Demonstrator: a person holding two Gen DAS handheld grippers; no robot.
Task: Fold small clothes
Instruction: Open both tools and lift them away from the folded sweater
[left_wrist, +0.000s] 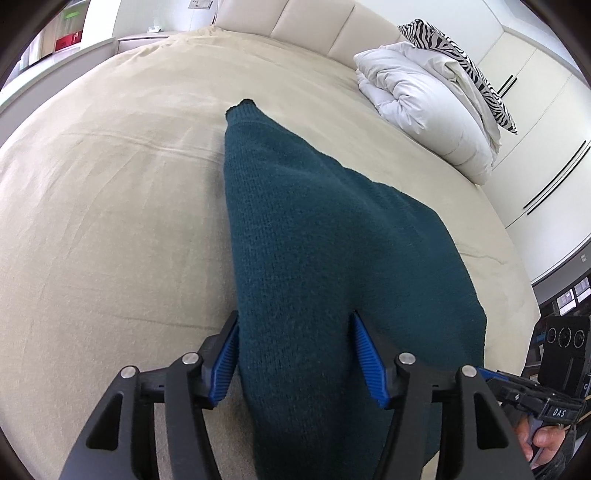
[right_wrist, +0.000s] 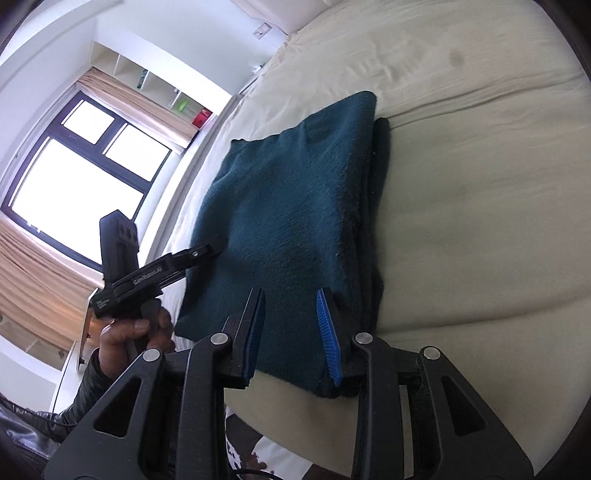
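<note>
In the left wrist view, the left claw (left_wrist: 295, 354) fills the bottom of the frame, its two blue ribbed pads (left_wrist: 364, 354) standing apart on either side of a raised ridge of the dark teal knitted sweater (left_wrist: 314, 229). The left pad lies against the cloth's edge and the right pad stands against its other side, but whether they press on it I cannot tell; the jaws look released rather than clenched. The sweater runs up from between the pads to a ribbed cuff near the frame's centre top and spreads to the right over the beige sheeted bed (left_wrist: 110, 221). At the upper right sit a crumpled white duvet (left_wrist: 424, 110) and a zebra-striped pillow (left_wrist: 454, 55) against the pale padded headboard (left_wrist: 314, 18).

In the right wrist view, the right claw (right_wrist: 291, 328) occupies the bottom centre, its jaws partly apart with the near edge of the folded sweater (right_wrist: 295, 192) between the pads; the right blue pad (right_wrist: 328, 332) sits by the stacked layers at the garment's right-hand fold, and a firm grip cannot be confirmed. The sweater lies as a flat folded rectangle across the middle of the frame on the bed (right_wrist: 480, 203). At the left, a hand (right_wrist: 133, 339) in a dark sleeve holds the left claw (right_wrist: 210, 251), whose tip meets the sweater's left edge. A dark-framed window (right_wrist: 74, 166) with tan curtains fills the left side.
</note>
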